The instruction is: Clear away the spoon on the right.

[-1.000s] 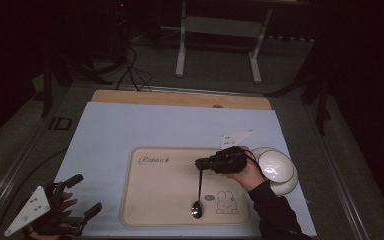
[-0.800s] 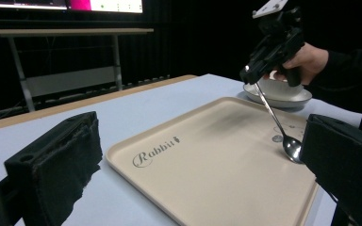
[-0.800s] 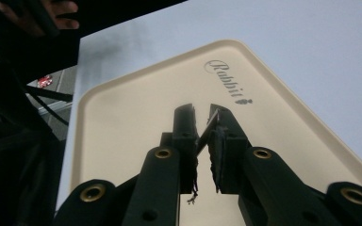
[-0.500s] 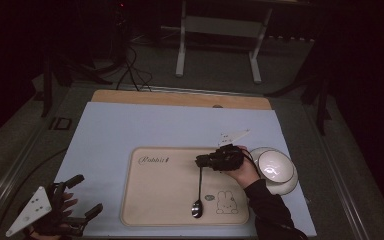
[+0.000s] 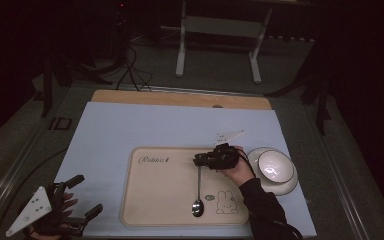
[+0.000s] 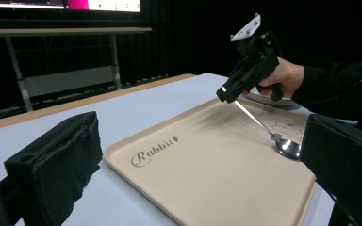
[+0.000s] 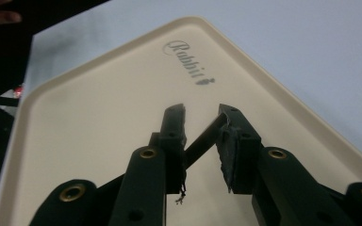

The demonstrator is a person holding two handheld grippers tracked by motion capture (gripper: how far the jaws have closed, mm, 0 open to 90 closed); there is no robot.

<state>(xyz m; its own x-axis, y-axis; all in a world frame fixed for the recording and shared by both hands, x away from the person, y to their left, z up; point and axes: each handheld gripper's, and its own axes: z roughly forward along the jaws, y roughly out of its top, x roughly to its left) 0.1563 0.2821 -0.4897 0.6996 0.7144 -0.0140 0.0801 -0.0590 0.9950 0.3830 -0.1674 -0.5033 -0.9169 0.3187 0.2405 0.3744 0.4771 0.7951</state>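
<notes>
Spoon (image 5: pixel 198 192) on tray (image 5: pixel 145 210): light, stiff, slippery; grip mid-handle. Right gripper (image 5: pixel 203 160) just opening, handle loose between jaws; left gripper (image 5: pixel 87 197) spread.

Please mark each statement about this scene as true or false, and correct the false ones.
1. The spoon has its bowl on the beige tray. True.
2. The right gripper is at the spoon's handle end. True; its jaws have just been opening, with the handle between them.
3. The white bowl stands on the tray. False: it stands on the table, to the right of the tray.
4. The left gripper holds the spoon. False: its jaws are open and empty, beside the tray.
</notes>
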